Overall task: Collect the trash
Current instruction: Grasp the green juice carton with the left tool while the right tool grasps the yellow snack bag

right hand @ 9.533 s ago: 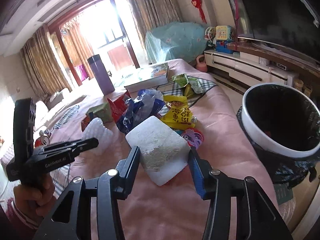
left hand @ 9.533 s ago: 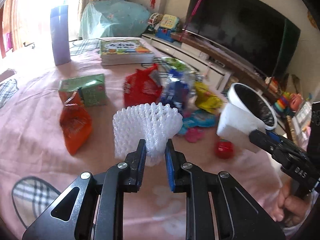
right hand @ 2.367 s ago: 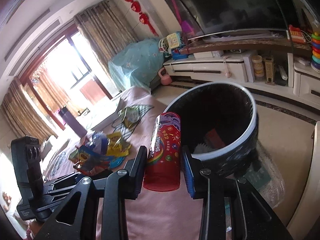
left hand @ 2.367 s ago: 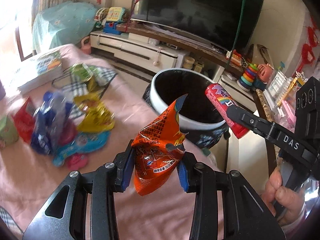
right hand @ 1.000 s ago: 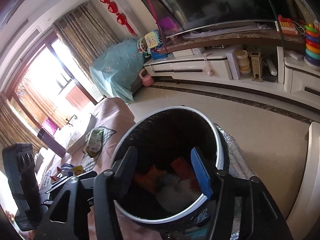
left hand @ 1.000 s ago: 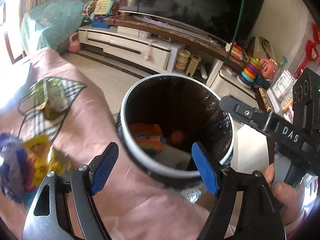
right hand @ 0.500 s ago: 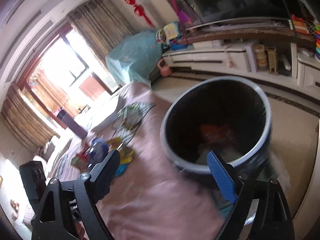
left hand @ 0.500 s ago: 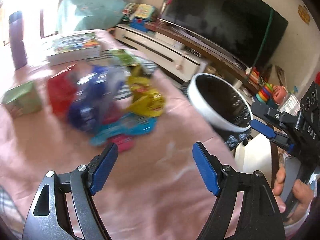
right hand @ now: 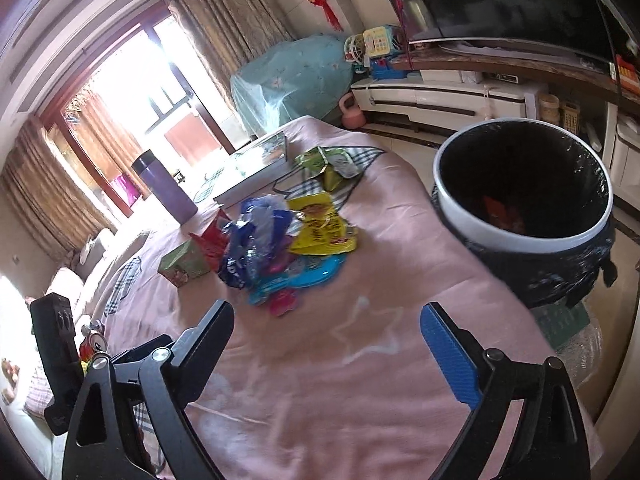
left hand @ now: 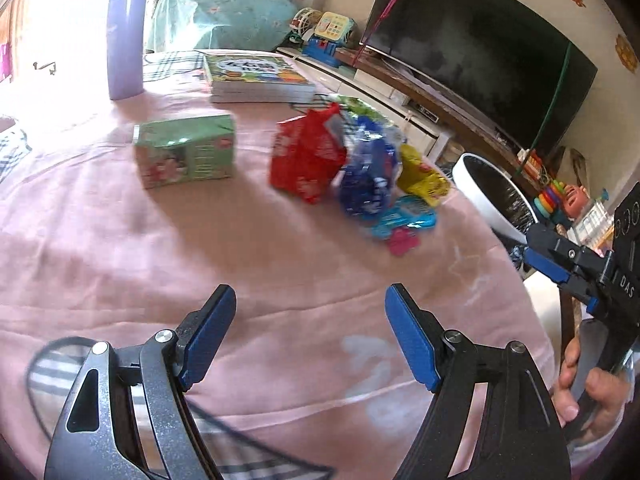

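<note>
A heap of wrappers lies on the pink cloth: a red bag [left hand: 306, 160], a blue bag [left hand: 366, 184], a yellow packet [left hand: 422, 178], a cyan wrapper [left hand: 406, 218] and a small pink piece [left hand: 402, 242]. A green carton [left hand: 186, 152] stands left of the heap. My left gripper [left hand: 310, 320] hovers open and empty over bare cloth, short of the heap. My right gripper [right hand: 326, 330] is empty too, its jaws opening wide, with the heap [right hand: 280, 240] ahead. The white-rimmed trash bin [right hand: 524, 208] with a black liner stands off the table's right edge, with orange trash inside.
A purple flask [left hand: 126, 38] and a stack of books [left hand: 256, 76] stand at the far side of the table. A green packet [right hand: 328, 162] lies beyond the heap. A TV and a low cabinet run behind the bin. A hand [left hand: 588, 392] holds the right gripper.
Both grippers have swung away from the bin and back over the table. The right jaws have spread wider. The left jaws stay open as before.
</note>
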